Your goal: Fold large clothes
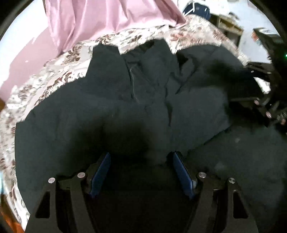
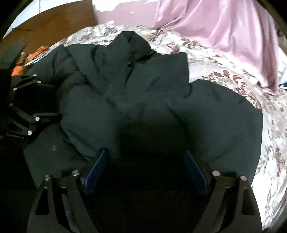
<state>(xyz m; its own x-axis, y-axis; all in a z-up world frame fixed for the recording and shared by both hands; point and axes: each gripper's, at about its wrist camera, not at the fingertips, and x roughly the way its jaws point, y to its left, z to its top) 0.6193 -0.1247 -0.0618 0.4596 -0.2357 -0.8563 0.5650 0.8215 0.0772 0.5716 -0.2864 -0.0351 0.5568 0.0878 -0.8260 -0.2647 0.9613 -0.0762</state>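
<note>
A large dark puffy jacket [image 1: 125,107] lies spread on a floral bedspread [image 1: 44,84]. It also fills the right wrist view [image 2: 143,93], collar and a snap button towards the far side. My left gripper [image 1: 141,156] is open, its blue pads [image 1: 101,172] wide apart, low over the jacket's near part. My right gripper [image 2: 146,154] is open too, its blue pads [image 2: 96,170] spread over the jacket fabric. Each gripper shows in the other's view: the right one at the right edge [image 1: 263,107], the left one at the left edge [image 2: 23,111].
A pink satin cloth [image 1: 111,19] hangs beyond the bed, also in the right wrist view [image 2: 224,34]. A wooden surface [image 2: 53,23] and something orange [image 2: 35,53] lie at the far left. Shelves and a dark bag [image 1: 197,10] stand at the far right.
</note>
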